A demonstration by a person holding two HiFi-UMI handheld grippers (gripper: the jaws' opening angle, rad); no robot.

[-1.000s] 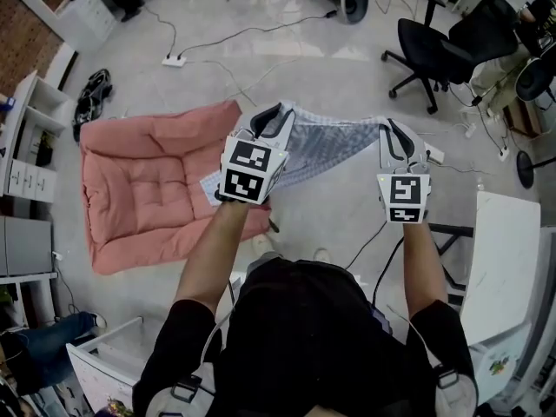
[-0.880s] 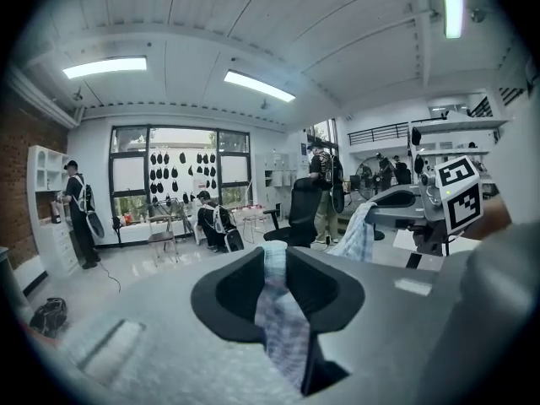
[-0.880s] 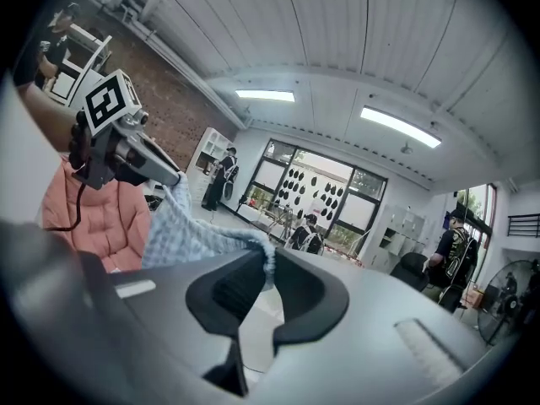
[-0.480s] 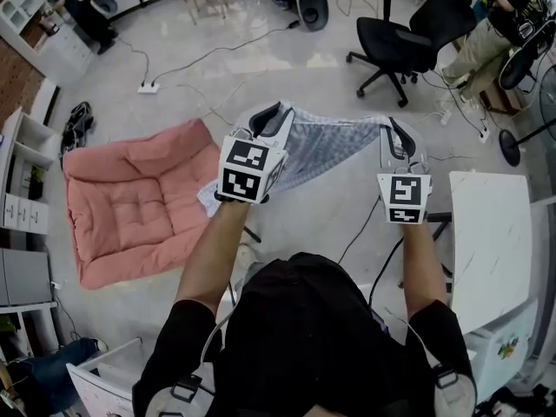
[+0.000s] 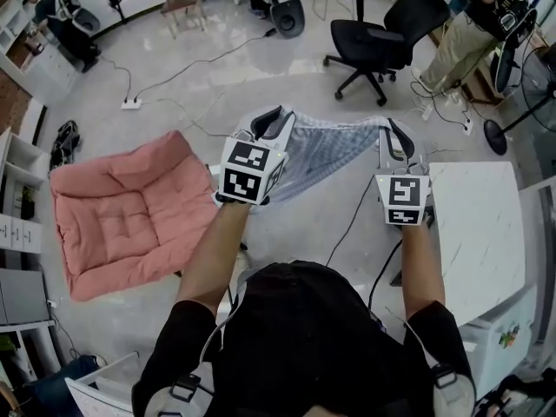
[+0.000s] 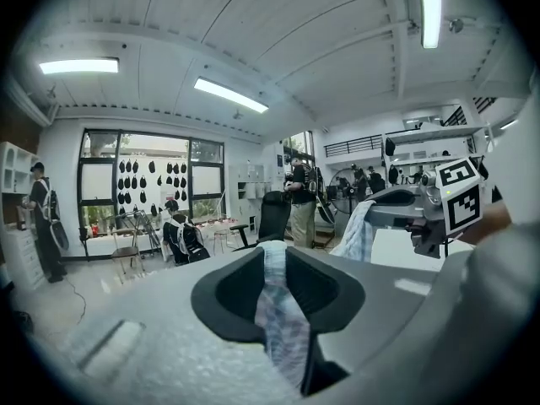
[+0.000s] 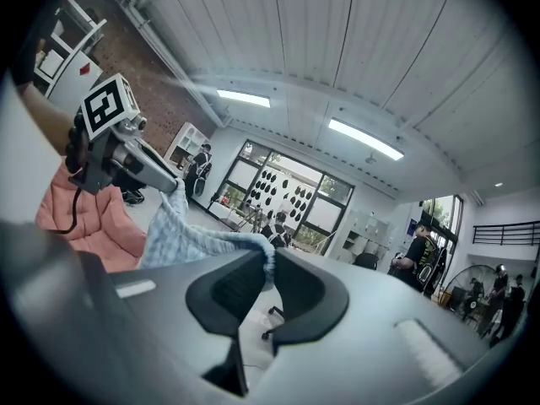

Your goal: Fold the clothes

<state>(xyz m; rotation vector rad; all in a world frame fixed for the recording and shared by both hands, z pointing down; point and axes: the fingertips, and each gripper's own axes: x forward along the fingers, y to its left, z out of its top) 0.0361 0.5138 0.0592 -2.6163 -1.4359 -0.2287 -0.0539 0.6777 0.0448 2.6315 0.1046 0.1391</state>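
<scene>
Cloth [image 5: 334, 146] still stretched btw left claw [image 5: 273, 115] & right claw [image 5: 392, 130], both clamped on it; pink cushion [image 5: 122, 220] shifted left.

No words, numbers or brands can be read. The left tongs [image 5: 272, 118] and right tongs [image 5: 392, 131] carry only black-and-white square marker patterns.

Extends left arm [image 5: 211, 254] and right arm [image 5: 415, 263] forward, well apart. Clamps left gripper [image 5: 274, 116] and right gripper [image 5: 391, 129] on cloth [image 5: 334, 150], jaws nearly together.
</scene>
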